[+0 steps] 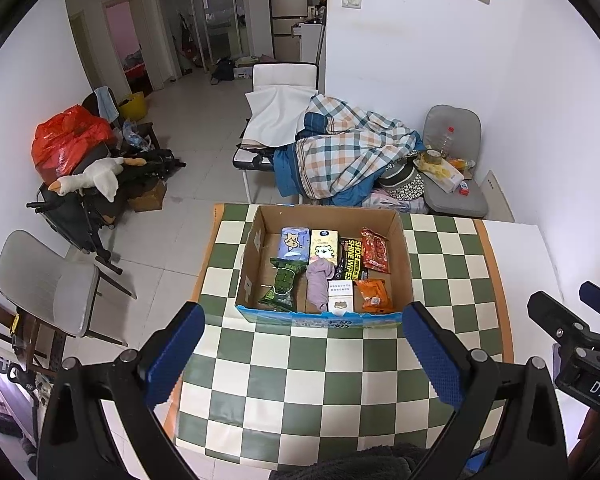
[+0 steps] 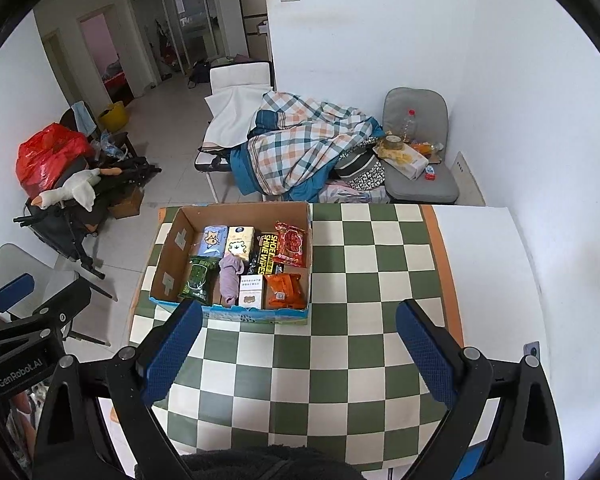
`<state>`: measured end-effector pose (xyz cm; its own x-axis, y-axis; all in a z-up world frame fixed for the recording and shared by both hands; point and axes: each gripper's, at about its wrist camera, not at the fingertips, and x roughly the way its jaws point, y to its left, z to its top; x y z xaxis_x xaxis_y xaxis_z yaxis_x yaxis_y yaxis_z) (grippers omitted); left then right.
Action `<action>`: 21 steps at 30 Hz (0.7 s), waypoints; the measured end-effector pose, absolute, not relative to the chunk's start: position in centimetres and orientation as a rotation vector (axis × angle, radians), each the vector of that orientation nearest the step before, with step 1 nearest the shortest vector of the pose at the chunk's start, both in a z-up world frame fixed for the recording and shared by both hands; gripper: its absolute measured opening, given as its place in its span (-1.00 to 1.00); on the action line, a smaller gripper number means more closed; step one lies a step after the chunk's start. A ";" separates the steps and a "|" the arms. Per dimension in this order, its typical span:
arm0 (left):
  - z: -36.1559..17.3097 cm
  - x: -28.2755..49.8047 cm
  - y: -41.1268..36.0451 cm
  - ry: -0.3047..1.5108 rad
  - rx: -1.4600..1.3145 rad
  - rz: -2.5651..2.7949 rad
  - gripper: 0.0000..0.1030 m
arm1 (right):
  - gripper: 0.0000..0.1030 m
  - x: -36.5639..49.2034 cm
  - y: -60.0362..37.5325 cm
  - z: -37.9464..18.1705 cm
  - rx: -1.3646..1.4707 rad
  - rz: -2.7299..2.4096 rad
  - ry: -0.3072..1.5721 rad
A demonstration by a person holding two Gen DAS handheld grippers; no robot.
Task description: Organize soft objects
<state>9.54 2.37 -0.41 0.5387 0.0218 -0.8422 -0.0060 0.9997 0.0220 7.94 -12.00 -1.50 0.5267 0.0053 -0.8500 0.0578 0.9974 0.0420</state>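
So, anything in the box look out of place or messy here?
Mostly tidy: the packets lie in rows in the cardboard box. The odd one is the purple cloth, crumpled and unfolded among the flat packs, partly overlapping the white carton. Both grippers are open, holding nothing.

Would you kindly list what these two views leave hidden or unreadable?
- Box floor: covered by the packets, both views.
- Lilac cloth: its lower end sinks between packets; type unclear.
- White carton print: too small to read.
- Dark fabric at the bottom edge: cut off, unidentifiable.
- Right gripper in the left view: cropped by the frame; left gripper shows whole, open.
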 end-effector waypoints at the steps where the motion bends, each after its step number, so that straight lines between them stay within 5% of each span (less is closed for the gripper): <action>1: -0.4 9.5 2.4 1.002 0.017 0.015 0.97 | 0.92 7.9 -12.0 -1.5 0.065 -0.033 1.017; 21: -0.1 9.3 2.1 1.001 0.014 0.015 0.97 | 0.92 8.5 -12.6 -0.8 0.060 -0.046 1.010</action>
<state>9.32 2.14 -0.10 0.5397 0.0191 -0.8417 -0.0059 0.9998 0.0189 8.51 -12.60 -0.80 0.5309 -0.0105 -0.8473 0.0660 0.9974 0.0289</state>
